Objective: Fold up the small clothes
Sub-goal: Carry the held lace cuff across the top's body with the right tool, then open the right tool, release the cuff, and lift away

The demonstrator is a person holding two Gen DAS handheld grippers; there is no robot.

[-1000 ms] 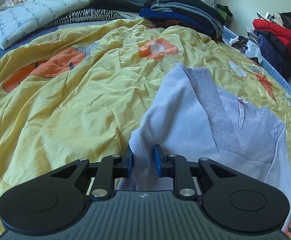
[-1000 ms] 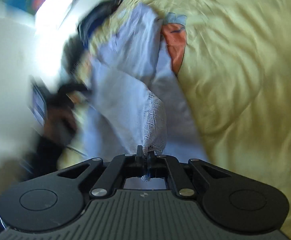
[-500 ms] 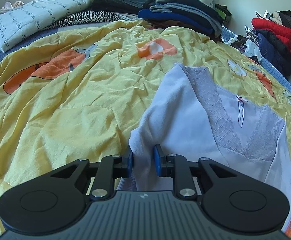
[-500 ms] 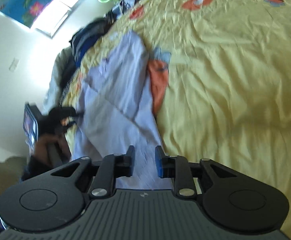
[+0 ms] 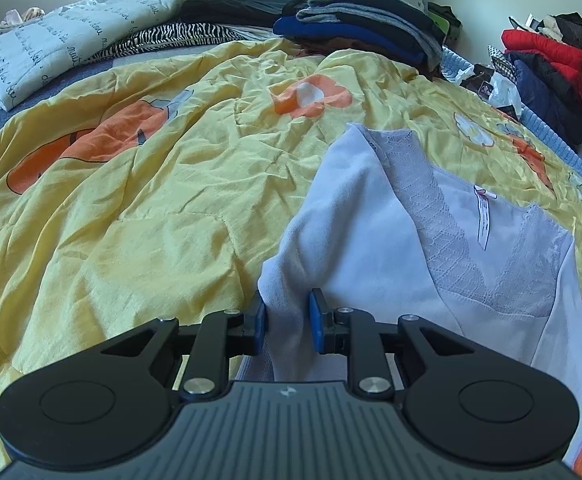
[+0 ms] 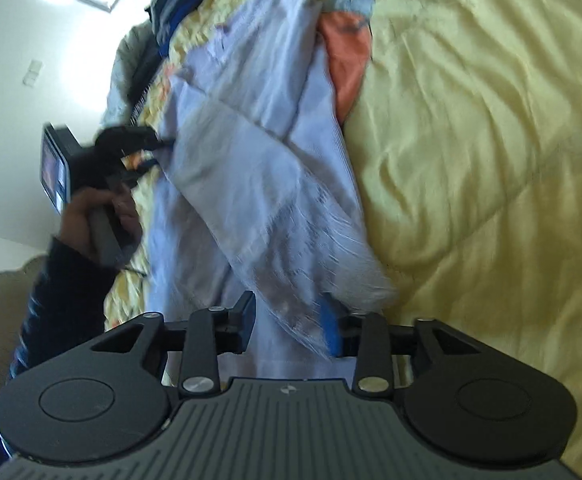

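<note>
on yellow quilt (image 5: 139,216), white top (image 5: 375,248) lies partly folded, one side flap laid over. left gripper (image 5: 287,322) spread around bunched side fold, not pinching. right gripper (image 6: 289,328) spread wide over lace end. remaining folds seem left.

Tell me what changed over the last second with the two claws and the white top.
The right claw, shut on the lace edge a second ago, has let go and now stands open, the white top lying folded on the yellow quilt. The left claw stayed around the bunched fabric, unmoved.
</note>
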